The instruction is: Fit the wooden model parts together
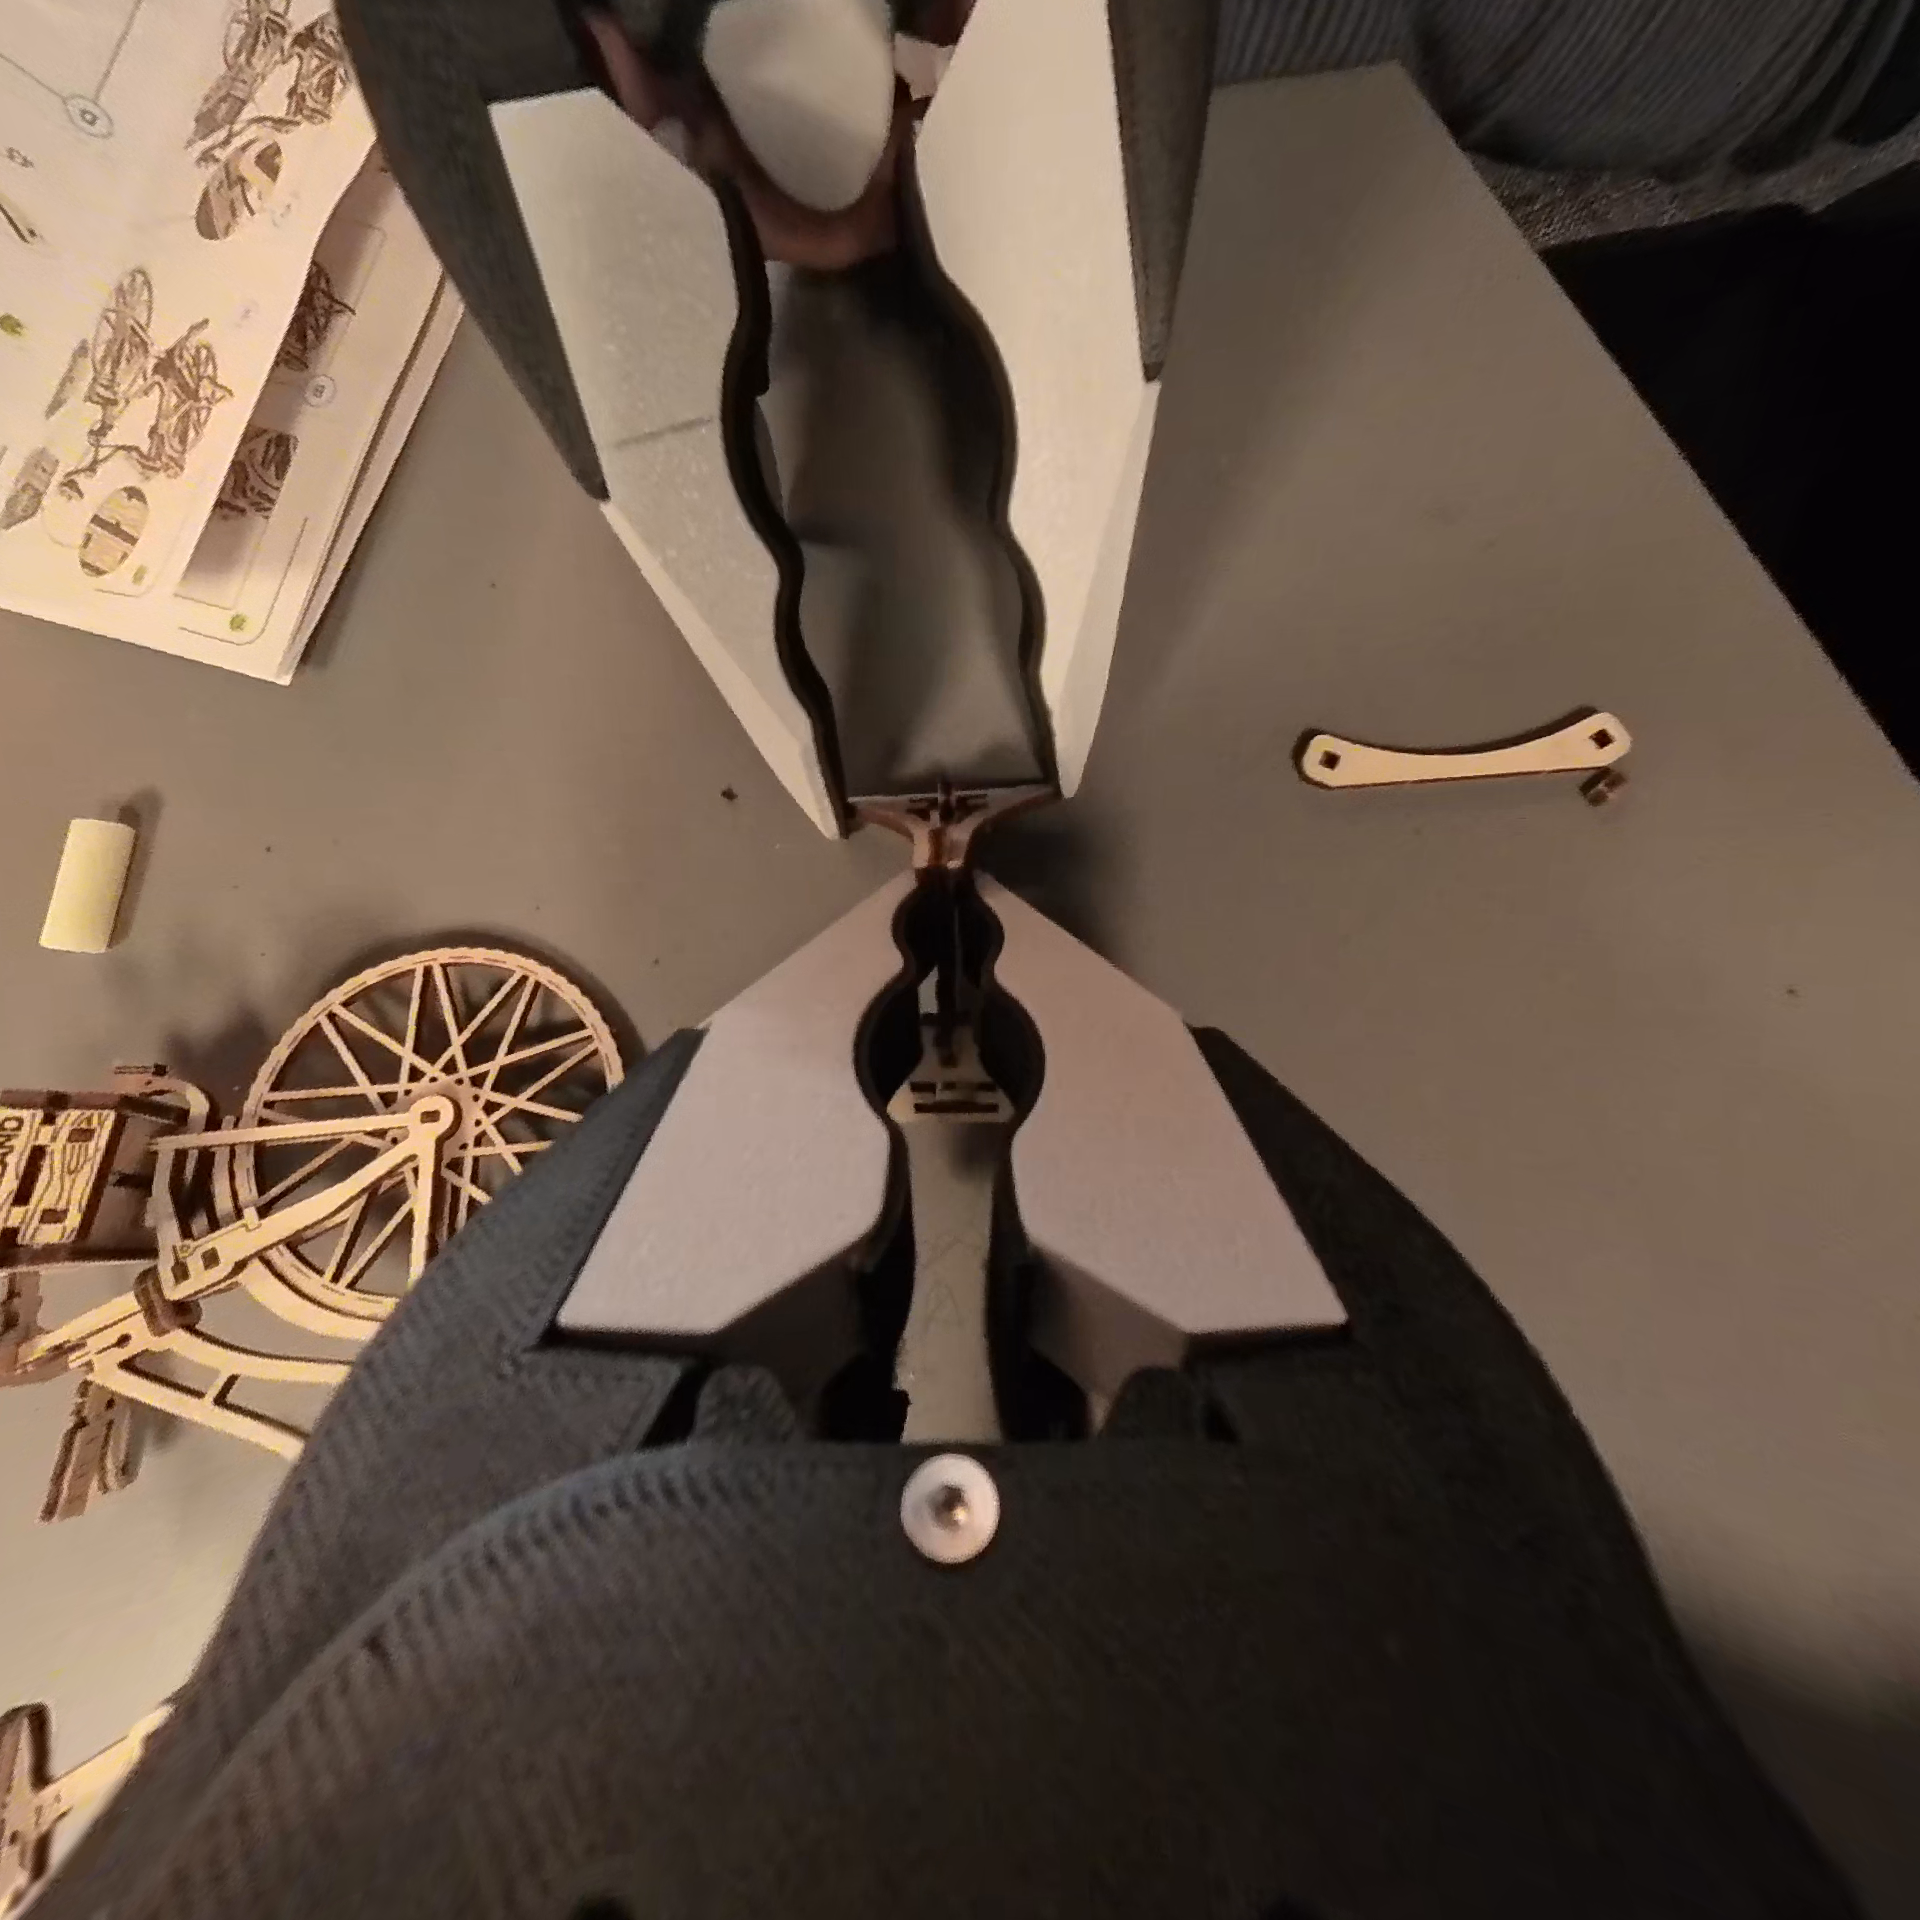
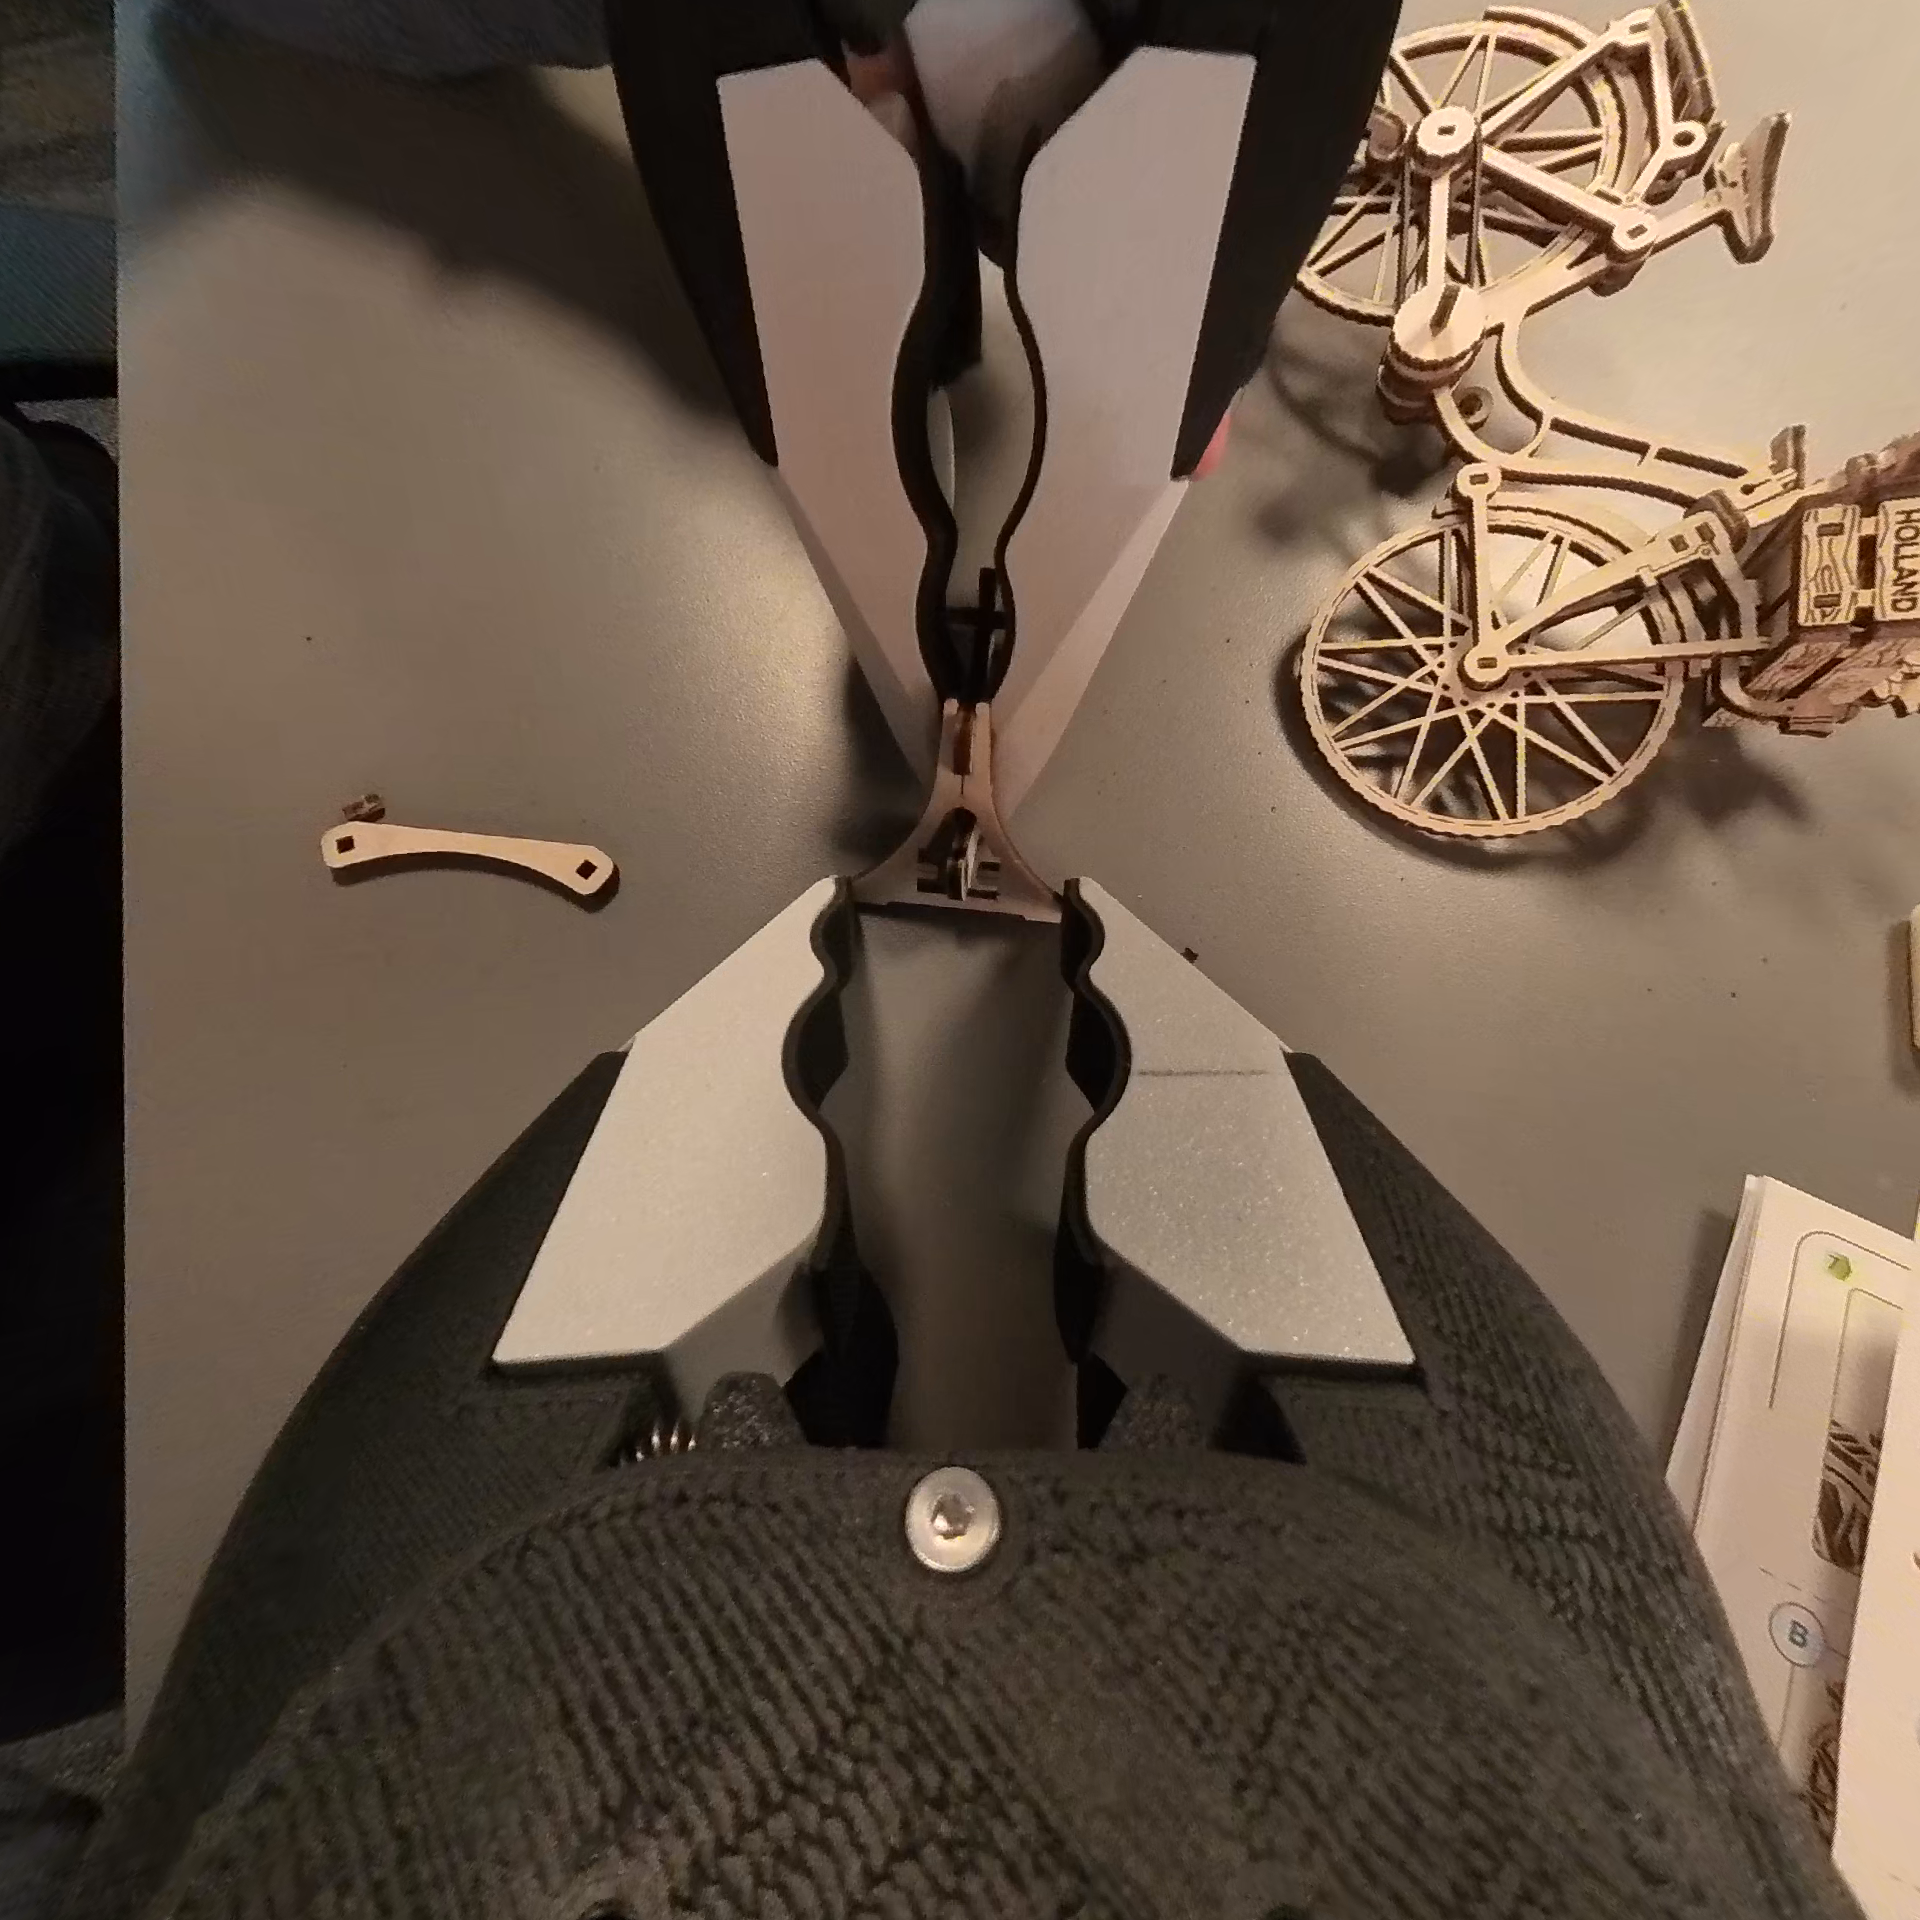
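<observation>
Wooden part (image 2: 961, 821), both hand-held grippers clamping it

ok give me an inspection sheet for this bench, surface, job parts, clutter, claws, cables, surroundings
Surface: grey table, a few dark specks, otherwise bare.
Job's things: small wooden part held in the air between both claws; curved wooden link lying loose, a tiny wooden bit by its end; partly built wooden bicycle lying flat.
Clutter: instruction sheets at the table edge; pale block near the bicycle wheel.
Claws: left claw shut on the part's narrow end; right claw gripping its wide end, tip to tip with the left.
Cables: nothing seen.
Surroundings: dark beyond the table edge; grey ribbed fabric at one corner.
</observation>
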`<state>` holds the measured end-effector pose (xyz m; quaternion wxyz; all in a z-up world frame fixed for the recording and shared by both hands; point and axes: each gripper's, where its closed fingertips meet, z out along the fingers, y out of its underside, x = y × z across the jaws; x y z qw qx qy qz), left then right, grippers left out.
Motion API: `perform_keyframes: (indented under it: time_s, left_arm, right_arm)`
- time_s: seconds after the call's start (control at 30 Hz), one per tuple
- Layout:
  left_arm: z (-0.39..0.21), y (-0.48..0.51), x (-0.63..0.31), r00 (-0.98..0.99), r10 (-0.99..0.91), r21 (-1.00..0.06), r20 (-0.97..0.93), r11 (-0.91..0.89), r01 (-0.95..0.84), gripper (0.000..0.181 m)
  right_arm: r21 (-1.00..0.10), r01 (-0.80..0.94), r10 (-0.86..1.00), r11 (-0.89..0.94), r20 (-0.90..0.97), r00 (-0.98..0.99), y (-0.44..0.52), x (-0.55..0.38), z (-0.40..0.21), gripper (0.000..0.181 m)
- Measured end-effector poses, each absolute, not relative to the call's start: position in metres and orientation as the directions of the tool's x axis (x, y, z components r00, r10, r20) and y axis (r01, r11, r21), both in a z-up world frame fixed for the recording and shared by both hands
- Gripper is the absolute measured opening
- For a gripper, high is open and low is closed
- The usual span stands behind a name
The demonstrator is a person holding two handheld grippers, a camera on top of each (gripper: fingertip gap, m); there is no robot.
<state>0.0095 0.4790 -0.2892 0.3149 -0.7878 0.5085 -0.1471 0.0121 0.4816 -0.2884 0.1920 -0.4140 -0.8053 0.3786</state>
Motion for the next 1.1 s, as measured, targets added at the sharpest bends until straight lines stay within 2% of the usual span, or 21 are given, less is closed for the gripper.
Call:
perform_keyframes:
  time_s: [0.7,0.87,1.1]
  left_arm:
    - [-0.29,0.476,0.014,0.423,-0.905,-0.678,-0.054,-0.277,-0.681,0.008]
    - [-0.289,0.473,0.013,0.419,-0.907,-0.681,-0.036,-0.285,-0.674,0.021]
    - [-0.28,0.465,0.004,0.439,-0.898,-0.726,-0.016,-0.292,-0.623,0.052]
  right_arm:
    - [-0.77,0.523,0.808,0.366,-0.016,-0.589,0.481,0.013,-0.288,0.038]
    - [-0.77,0.523,0.808,0.366,-0.015,-0.589,0.481,0.013,-0.288,0.038]
    - [-0.775,0.512,0.803,0.37,-0.011,-0.596,0.48,0.014,-0.287,0.038]
